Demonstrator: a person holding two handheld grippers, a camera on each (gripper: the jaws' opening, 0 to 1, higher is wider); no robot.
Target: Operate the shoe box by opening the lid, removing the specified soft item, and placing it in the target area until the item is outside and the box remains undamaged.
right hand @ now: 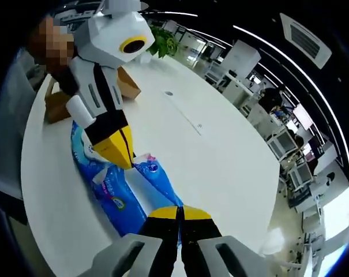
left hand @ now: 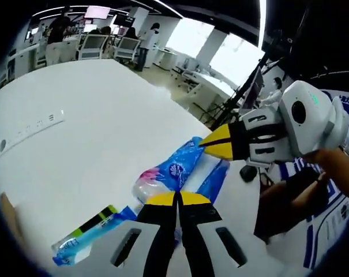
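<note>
The blue tissue pack (left hand: 183, 167) lies out on the white tabletop (left hand: 99, 127), with the brown shoe box (right hand: 59, 104) well apart behind it, so the step in hand looks like the placing. The left gripper (left hand: 177, 199) has its fingers pressed together at the pack's near end, seemingly pinching the wrapper, though the contact is hidden. The right gripper (right hand: 179, 212) likewise has its fingers closed at the other end. Next move calls for easing both sets of fingers open and drawing back
</note>
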